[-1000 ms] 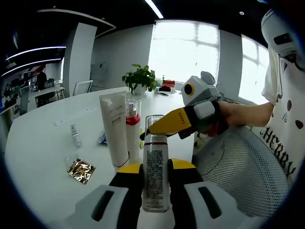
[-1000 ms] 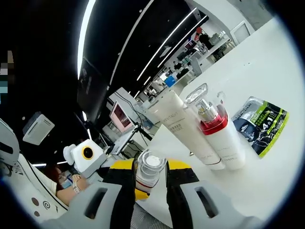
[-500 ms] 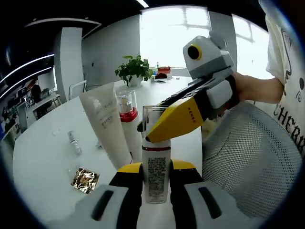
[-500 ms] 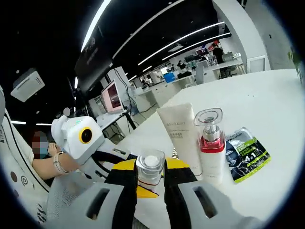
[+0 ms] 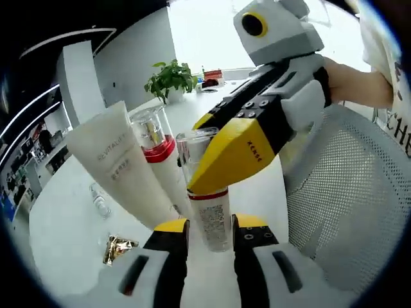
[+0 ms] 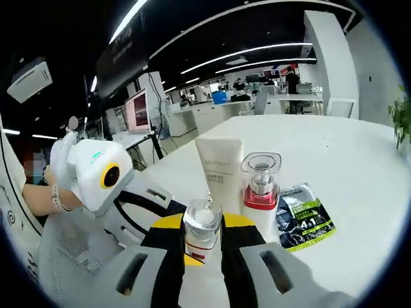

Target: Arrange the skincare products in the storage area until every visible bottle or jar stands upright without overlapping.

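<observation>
**Both jaws on one bottle: the tip-over risk**

The jaws of the left gripper (image 5: 209,237) are clamped on the lower body of a clear-capped bottle (image 5: 210,215), and the jaws of the right gripper (image 6: 203,236) are closed on that same bottle's clear cap (image 6: 203,217), coming in from the opposite side. In the left gripper view the right gripper's yellow nose crosses in from about 2 o'clock and covers much of the cap. The bottle leans a little in that view, though the camera itself is rolled, so I cannot tell its true tilt, nor whether its base touches the bench (image 6: 359,167).

Just beyond it, toward 11 o'clock, stand a white tube (image 5: 115,170) and a red-collared pump bottle (image 5: 157,151), side by side and very near each other. A dark green sachet (image 6: 303,221) lies flat at the pump bottle's 4 o'clock in the right gripper view; a gold foil packet (image 5: 115,247) and a small vial (image 5: 97,200) lie at 8 to 9 o'clock in the left gripper view.

The hazards, as I judge them:
- Two grips pulling along different lines could twist the cap loose or lever the bottle askew.
- Letting go before the base sits flat would probably topple it into its neighbours.
- Setting it down too close could knock the tall tube over, or land it on the sachet.
</observation>
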The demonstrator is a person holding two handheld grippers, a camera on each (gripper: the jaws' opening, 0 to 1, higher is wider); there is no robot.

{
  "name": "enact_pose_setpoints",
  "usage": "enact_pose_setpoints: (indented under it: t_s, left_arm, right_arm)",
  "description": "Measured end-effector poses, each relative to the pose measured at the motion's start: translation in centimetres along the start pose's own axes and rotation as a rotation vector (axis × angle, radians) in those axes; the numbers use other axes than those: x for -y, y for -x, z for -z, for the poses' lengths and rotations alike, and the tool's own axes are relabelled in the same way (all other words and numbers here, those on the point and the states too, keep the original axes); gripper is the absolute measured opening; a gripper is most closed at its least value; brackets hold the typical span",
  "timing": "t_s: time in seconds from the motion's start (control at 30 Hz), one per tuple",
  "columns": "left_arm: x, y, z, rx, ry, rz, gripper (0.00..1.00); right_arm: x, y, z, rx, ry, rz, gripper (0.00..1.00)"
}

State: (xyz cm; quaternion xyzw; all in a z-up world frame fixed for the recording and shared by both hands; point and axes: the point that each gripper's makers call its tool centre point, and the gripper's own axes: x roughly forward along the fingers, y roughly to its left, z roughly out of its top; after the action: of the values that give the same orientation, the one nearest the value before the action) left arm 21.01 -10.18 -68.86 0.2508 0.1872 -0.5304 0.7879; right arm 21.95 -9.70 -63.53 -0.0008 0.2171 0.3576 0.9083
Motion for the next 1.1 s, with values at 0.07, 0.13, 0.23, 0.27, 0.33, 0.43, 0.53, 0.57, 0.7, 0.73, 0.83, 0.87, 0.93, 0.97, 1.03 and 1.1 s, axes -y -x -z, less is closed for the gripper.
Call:
enact_pose_setpoints:
  t_s: [0.07,0.13,0.23,0.27,0.33,0.43,0.53,0.57,0.7,0.73,0.83,0.87,0.93,0.97,1.03,1.1]
  left_arm:
    - [0.1,-0.4,0.1,-0.001,-0.037,0.0,0.24]
    - [0.2,-1.0,0.3,-0.013,-0.042,0.009,0.22]
    - [0.4,-1.4,0.4,-0.026,-0.036,0.026,0.19]
    - [0.5,-1.6,0.4,-0.031,-0.03,0.029,0.19]
    - [0.5,-1.7,0.3,-0.028,-0.007,0.041,0.18]
    - [0.7,-2.0,0.5,-0.019,0.05,0.07,0.17]
    - [0.4,-2.2,0.7,-0.006,0.069,0.077,0.16]
    - [0.3,-2.2,0.8,0.0,0.076,0.077,0.16]
    - [0.6,-2.4,0.7,0.042,0.145,0.101,0.15]
    - [0.7,-2.5,0.9,0.04,0.149,0.106,0.15]
    - [0.9,-2.6,1.0,0.051,0.185,0.123,0.15]
    - [0.9,-2.6,1.1,0.054,0.189,0.124,0.15]
    - [0.9,-2.6,1.2,0.056,0.2,0.136,0.15]
    - [0.9,-2.6,1.2,0.06,0.205,0.141,0.15]
    - [1.1,-2.6,1.1,0.074,0.209,0.15,0.15]
    - [1.2,-2.8,1.2,0.077,0.202,0.156,0.15]
  right_arm:
    - [0.3,0.0,0.1,-0.01,0.025,0.019,0.2]
    - [0.4,-0.1,0.4,-0.023,0.041,0.03,0.2]
    - [0.6,-0.1,0.6,-0.037,0.065,0.047,0.21]
    - [0.6,-0.1,0.7,-0.041,0.069,0.05,0.21]
    - [0.8,0.0,0.8,-0.042,0.067,0.057,0.21]
    - [1.2,0.0,0.9,-0.041,0.056,0.059,0.21]
    - [1.3,0.0,1.1,-0.04,0.045,0.053,0.21]
    - [1.2,0.0,1.0,-0.037,0.036,0.043,0.21]
    - [1.0,-0.1,1.0,-0.027,0.032,0.03,0.22]
    - [0.9,-0.2,1.1,-0.031,0.033,0.028,0.22]
    - [0.8,-0.4,1.3,-0.032,0.042,0.015,0.24]
    - [0.8,-0.5,1.3,-0.031,0.044,0.014,0.24]
    - [0.8,-0.5,1.4,-0.03,0.053,0.012,0.24]
    - [0.8,-0.5,1.4,-0.026,0.062,0.013,0.23]
    - [0.9,-0.5,1.4,-0.014,0.066,0.021,0.23]
    - [0.8,-0.5,1.4,0.001,0.063,0.015,0.23]
